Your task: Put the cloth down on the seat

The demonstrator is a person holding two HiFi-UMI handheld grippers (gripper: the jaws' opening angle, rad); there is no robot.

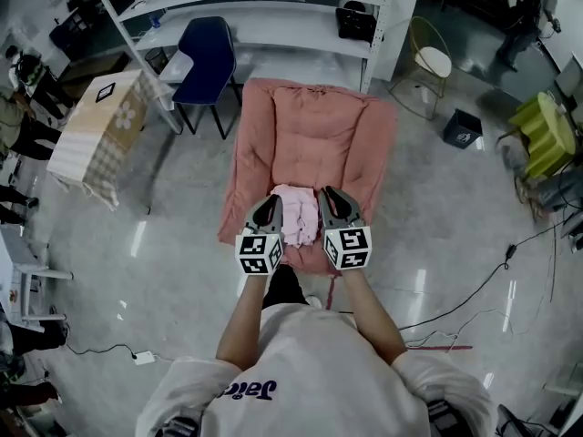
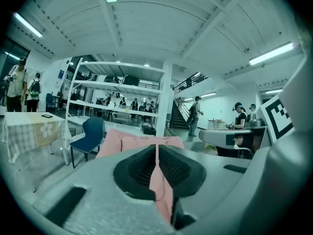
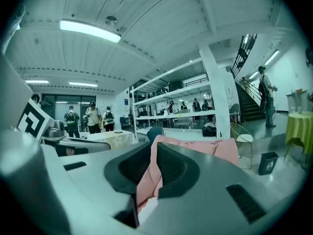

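Note:
A light pink cloth [image 1: 294,215] lies bunched on the front of the pink cushioned seat [image 1: 314,130]. My left gripper [image 1: 271,209] is at the cloth's left side, shut on a fold of the cloth [image 2: 160,187]. My right gripper [image 1: 331,204] is at its right side, also shut on the cloth [image 3: 146,182], whose pink fabric fills the slot between the dark pads. Both grippers point up and away toward the seat's backrest [image 2: 132,142].
A dark blue chair [image 1: 206,57] stands behind the seat on the left, beside white shelving [image 1: 264,16]. A cloth-covered table [image 1: 100,135] is at the left, a gold wire chair [image 1: 428,66] and a black bin [image 1: 463,127] at the right. Cables cross the floor.

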